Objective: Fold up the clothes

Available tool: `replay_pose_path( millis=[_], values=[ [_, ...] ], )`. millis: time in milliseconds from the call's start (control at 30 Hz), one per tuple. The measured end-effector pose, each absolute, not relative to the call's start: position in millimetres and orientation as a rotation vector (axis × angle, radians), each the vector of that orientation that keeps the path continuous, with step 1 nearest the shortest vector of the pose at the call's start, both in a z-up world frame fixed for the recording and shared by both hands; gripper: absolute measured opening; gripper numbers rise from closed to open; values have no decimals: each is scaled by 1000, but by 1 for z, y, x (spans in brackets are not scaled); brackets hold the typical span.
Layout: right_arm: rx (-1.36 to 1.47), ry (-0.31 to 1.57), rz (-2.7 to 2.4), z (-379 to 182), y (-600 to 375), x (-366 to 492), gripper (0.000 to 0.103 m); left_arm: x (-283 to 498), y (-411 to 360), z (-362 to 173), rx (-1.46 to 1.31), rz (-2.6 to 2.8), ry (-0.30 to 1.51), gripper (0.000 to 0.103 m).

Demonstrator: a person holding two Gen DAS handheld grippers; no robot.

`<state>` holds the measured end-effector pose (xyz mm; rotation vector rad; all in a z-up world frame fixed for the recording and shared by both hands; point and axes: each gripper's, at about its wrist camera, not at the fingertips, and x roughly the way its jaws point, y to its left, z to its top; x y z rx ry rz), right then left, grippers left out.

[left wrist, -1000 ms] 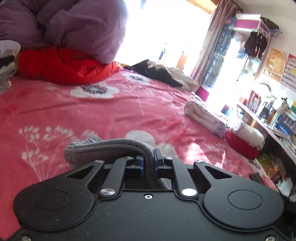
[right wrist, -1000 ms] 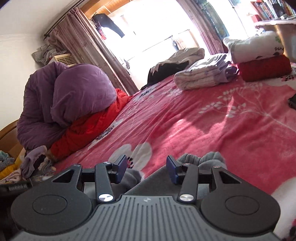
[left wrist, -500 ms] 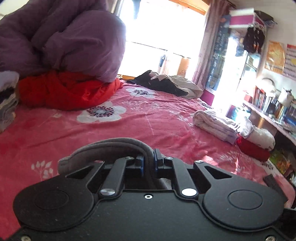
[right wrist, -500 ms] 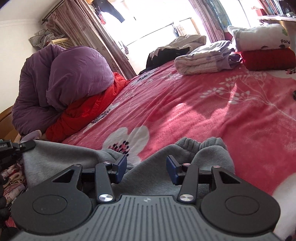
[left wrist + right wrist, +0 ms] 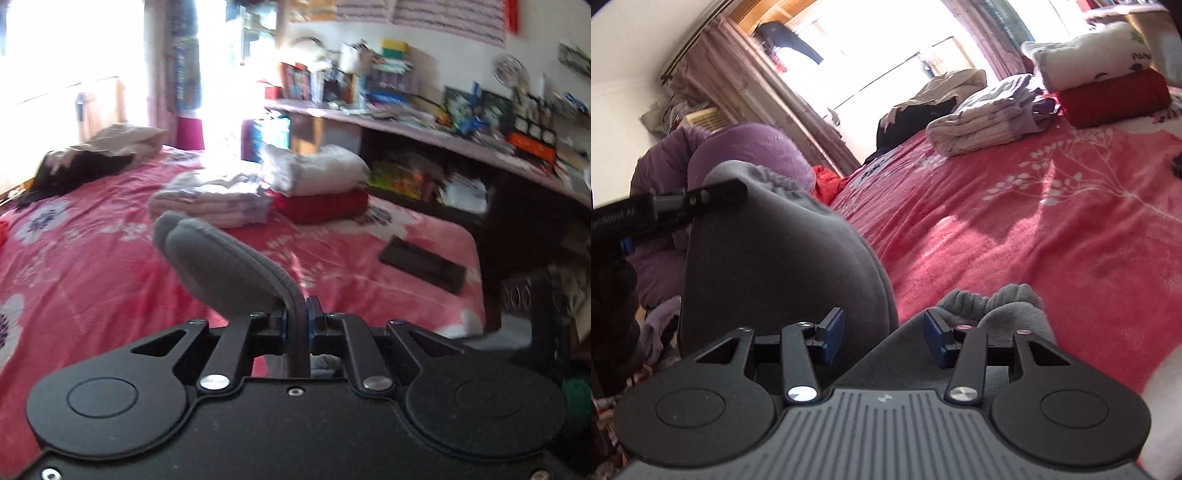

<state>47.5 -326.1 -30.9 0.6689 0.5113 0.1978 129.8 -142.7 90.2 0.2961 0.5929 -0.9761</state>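
My left gripper point(image 5: 296, 325) is shut on the edge of a grey fleece garment point(image 5: 221, 266), which arches up and left above the red floral bedspread point(image 5: 74, 258). In the right wrist view the same grey garment point(image 5: 768, 251) hangs raised at left, pinched by the left gripper point(image 5: 701, 195) near its gathered hem. My right gripper point(image 5: 883, 336) is open, its blue pads point(image 5: 834, 332) apart over the garment's lower part, whose elastic cuff point(image 5: 997, 306) lies on the bed.
Folded clothes lie at the far side of the bed: a pale striped stack point(image 5: 214, 199), a red and white stack point(image 5: 317, 184). A black flat object point(image 5: 421, 264) lies near the bed edge. A purple duvet point(image 5: 746, 151) and a cluttered desk point(image 5: 443, 129) border the bed.
My left gripper has lifted the grey garment and swung right, toward the desk. The garment now hangs high in the right wrist view. The right gripper stays open in place.
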Motion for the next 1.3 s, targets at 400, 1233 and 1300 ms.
replay_pose_path(
  millis=[400,1233,1300],
  values=[
    [680,514,88,-36,-344,46,49,111,-123,70,287,-856,610,49],
    [-186,441,196,25,-260,-4,73,53,68,-9,511,-317,557,50],
    [-255,452,253,35,-255,-11,73,56,64,-16,625,-333,539,50]
  ],
)
